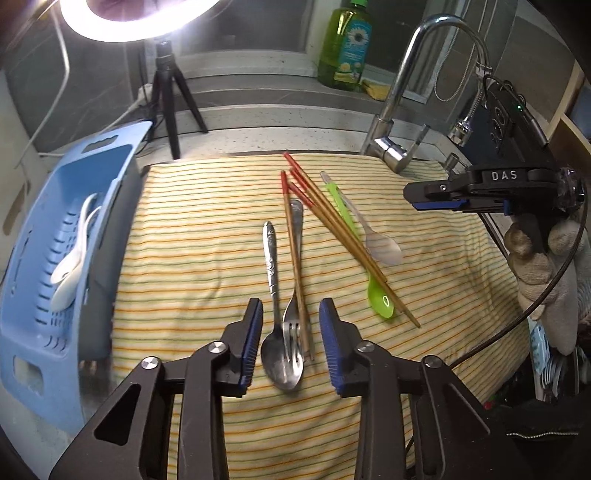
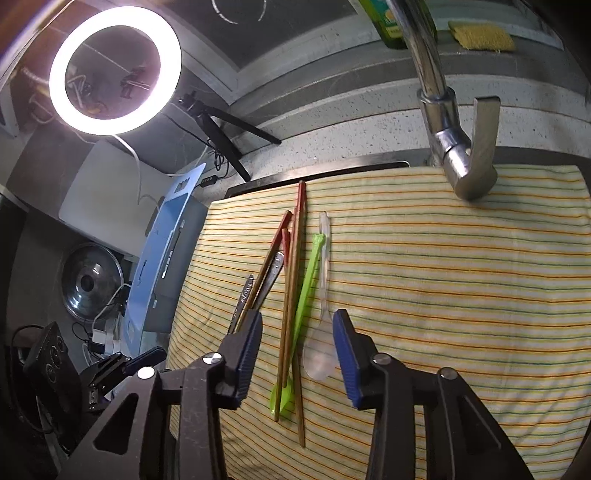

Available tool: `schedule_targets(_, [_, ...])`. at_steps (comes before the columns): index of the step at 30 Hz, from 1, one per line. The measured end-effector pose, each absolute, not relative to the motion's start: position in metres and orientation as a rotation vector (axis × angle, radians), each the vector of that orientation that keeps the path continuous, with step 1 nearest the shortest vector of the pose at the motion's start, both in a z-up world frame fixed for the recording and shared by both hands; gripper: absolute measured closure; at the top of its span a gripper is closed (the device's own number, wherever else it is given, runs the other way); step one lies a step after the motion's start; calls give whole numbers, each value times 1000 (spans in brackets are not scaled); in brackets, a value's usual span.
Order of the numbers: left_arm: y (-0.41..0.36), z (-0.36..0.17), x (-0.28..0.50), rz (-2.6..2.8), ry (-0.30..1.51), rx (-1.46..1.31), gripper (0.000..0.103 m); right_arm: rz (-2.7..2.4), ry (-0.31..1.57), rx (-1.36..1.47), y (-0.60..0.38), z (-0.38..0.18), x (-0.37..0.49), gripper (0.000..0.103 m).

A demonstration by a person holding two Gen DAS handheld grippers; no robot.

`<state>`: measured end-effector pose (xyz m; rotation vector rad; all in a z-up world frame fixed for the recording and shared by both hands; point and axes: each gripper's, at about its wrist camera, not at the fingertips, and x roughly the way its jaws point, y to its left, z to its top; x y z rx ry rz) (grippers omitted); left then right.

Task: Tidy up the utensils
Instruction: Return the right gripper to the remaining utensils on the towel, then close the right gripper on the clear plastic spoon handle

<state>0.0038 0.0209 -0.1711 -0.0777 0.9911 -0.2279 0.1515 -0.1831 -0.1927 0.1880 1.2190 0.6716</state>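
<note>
Utensils lie on a striped cloth (image 1: 192,229). A metal spoon (image 1: 275,314) and a metal fork (image 1: 294,295) lie side by side between the fingers of my open left gripper (image 1: 291,341), which hovers over their heads. Red-tipped wooden chopsticks (image 1: 332,225) cross a green plastic spoon (image 1: 376,291) and a clear plastic spoon (image 1: 373,236). My open right gripper (image 2: 297,354) hovers over the chopsticks (image 2: 290,295), green spoon (image 2: 304,291) and clear spoon (image 2: 319,354). The right gripper also shows at the right of the left wrist view (image 1: 439,199).
A blue plastic basket (image 1: 40,295) with white spoons (image 1: 70,266) stands left of the cloth. A faucet (image 1: 399,110), a green soap bottle (image 1: 345,48) and a sponge (image 2: 480,35) are at the back. A ring light on a tripod (image 1: 170,92) stands back left.
</note>
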Motion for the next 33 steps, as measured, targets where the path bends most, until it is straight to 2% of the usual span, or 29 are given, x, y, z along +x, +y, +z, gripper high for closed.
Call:
schedule_targets(7, [16,-178,30,-261,1013,-85,85,647,1248,136,-176,-208,169,76])
schedule_targets(27, [5,-224,105,-283,1164,-54,86,638,1308,8,-141,-240,183,85])
schedule_targets(29, [5,-224,107,-279,1160,-37,92,635,1306,-12,-140,-240,184,86])
schedule_targets(33, [9,-224,110,-287,1167,-43,94,634,1303,-59,-137,-240,185,90])
